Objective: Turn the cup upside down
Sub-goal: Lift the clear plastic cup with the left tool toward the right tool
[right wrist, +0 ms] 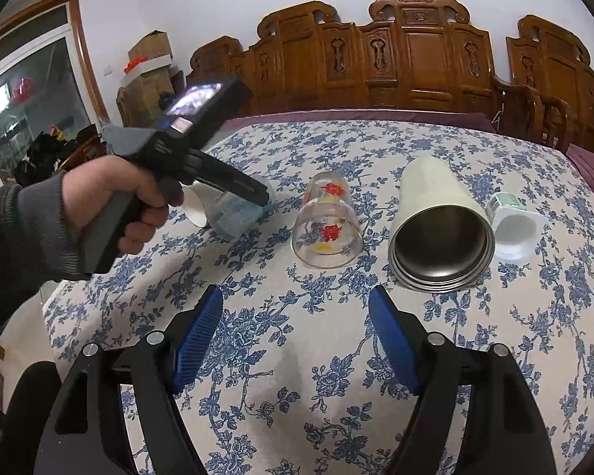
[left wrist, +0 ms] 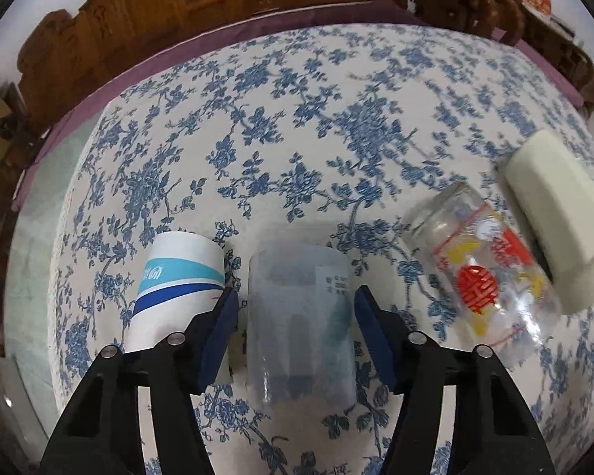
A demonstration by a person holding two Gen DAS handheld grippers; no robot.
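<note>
You are working over a tabletop point(right wrist: 297, 356) covered in a blue-flowered cloth, with five cups lying on their sides. Largest is the cream steel tumbler point(right wrist: 439, 229), then the printed glass point(right wrist: 326, 225), the translucent plastic cup point(left wrist: 299, 324), the paper cup point(left wrist: 176, 285) and the small white cup point(right wrist: 514, 227). Your left hand-held gripper point(left wrist: 295, 336) is straddling the plastic cup with its pads spread wide, seemingly just clear of the walls, though the fisheye is blurring the gap. Centre the pads on the cup's middle, close gently because thin plastic is likely to buckle, then lift before rolling your wrist. Your right hand-held gripper point(right wrist: 297, 340) is hovering wide and holding nothing.
</note>
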